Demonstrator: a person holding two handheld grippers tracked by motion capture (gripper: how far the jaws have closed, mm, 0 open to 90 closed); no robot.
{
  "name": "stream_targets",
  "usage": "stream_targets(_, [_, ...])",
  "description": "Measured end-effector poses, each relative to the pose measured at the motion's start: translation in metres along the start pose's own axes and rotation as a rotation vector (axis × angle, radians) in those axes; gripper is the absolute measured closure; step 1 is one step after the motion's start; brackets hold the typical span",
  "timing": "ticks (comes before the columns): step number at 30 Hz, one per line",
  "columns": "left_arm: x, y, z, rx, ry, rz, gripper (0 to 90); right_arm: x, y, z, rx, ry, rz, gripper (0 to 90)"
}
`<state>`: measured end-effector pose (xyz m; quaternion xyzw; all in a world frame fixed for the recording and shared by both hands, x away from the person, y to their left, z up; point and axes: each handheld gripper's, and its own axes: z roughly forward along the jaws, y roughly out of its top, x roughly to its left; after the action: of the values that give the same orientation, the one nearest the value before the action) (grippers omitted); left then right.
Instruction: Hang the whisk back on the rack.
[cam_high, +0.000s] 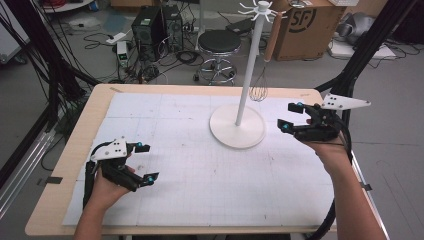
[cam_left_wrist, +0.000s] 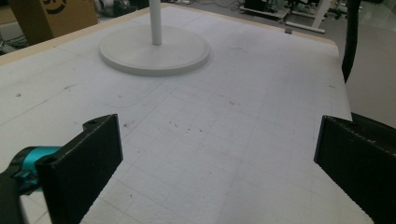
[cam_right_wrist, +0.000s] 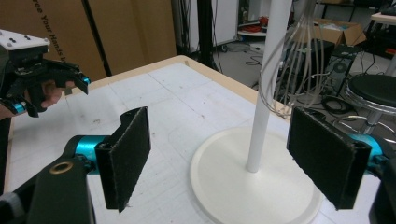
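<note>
The top of the white stand (cam_high: 248, 60) is cut by the upper edge of the high view, so its hooks are only partly seen, and in the right gripper view its pole runs out of the top. A wire whisk (cam_high: 263, 60) hangs from one hook, wooden handle up and wire head down, its long axis near upright and slightly tilted. In the right gripper view only the grey wires (cam_right_wrist: 299, 51) of the whisk show, blurred against the clutter behind, just beyond and between the right tongs (cam_right_wrist: 233, 163).

The right tongs (cam_high: 295, 116) stand wide open and empty, held just beside the stand's round base (cam_high: 237, 132) on its right, pointing toward the pole. The left tongs (cam_high: 145, 162) are also open and empty, low over the white gridded mat (cam_high: 165, 125) on the table (cam_high: 85, 130), well apart from the stand, which lies ahead of them to the right. In the left gripper view the base (cam_left_wrist: 154, 53) sits far ahead past the jaws, its pole cut off above.
</note>
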<state>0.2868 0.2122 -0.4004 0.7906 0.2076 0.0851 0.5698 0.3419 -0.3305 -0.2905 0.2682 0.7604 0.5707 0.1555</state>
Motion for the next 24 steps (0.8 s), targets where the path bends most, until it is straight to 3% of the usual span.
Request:
stream_targets(7, [0.0, 0.0, -0.001, 0.0, 0.002, 0.001, 1.6, 0.001, -0.017, -0.002, 0.001, -0.013, 0.021, 20.2])
stream_targets(14, [-0.001, 0.0, -0.002, 0.0, 0.013, -0.001, 1.7, 0.008, -0.032, -0.001, 0.001, -0.044, 0.002, 17.7])
stream_targets(24, [-0.002, -0.001, -0.002, 0.003, 0.018, 0.001, 1.6, 0.022, -0.055, -0.006, -0.027, -0.038, -0.009, 16.1])
